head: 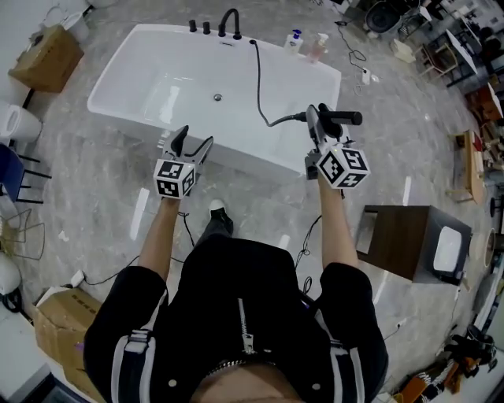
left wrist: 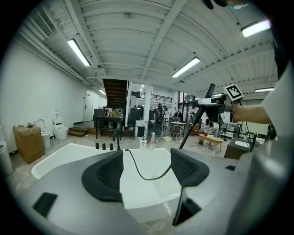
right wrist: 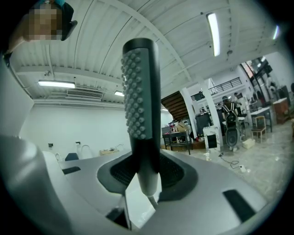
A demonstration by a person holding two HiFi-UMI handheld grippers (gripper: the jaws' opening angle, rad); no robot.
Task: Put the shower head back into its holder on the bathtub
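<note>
Fingers of the right gripper (head: 319,120) are clenched on the shower head (head: 340,118) low on its handle, probably to control it against the hose's pull. It hangs off the bathtub's (head: 118,75) near right corner. Its hose (head: 258,79) trails across to the far rim beside the faucet (head: 230,20), where I judge the holder sits, though I cannot pick it out. The left gripper (head: 192,143) hovers released and empty over the near rim, likely kept spare. No brand or writing is legible, and the bottles (head: 295,38) at the far right corner are too small to read.
</note>
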